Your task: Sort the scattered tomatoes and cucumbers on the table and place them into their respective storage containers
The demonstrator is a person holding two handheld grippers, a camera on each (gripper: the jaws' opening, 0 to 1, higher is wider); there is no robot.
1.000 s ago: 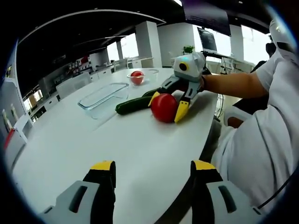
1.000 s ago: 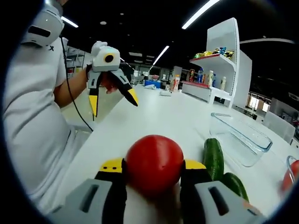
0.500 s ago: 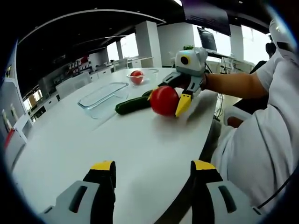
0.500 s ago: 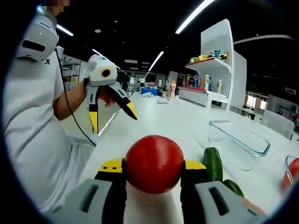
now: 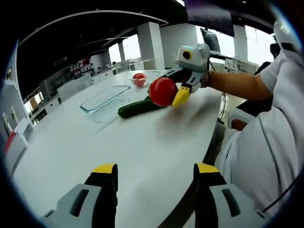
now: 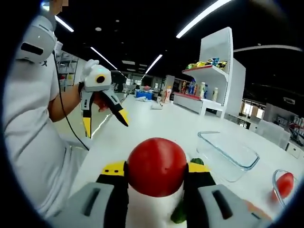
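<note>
Right gripper (image 6: 156, 176) clamped on a round, glossy red tomato (image 6: 156, 166) lifted above the white table (image 5: 142, 142), left gripper (image 5: 154, 190) gaping empty, dark green cucumber (image 5: 135, 108) lying lengthwise toward the clear glass tray (image 5: 104, 99), second tomato (image 5: 139, 79) in a glass bowl (image 5: 145, 73) beyond.

Right gripper (image 6: 156, 176) clamped and seemingly raised; left gripper (image 5: 154, 183) spread.

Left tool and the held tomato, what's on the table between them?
Nothing: in the left gripper view, bare white table runs from the left tool to the tomato.
</note>
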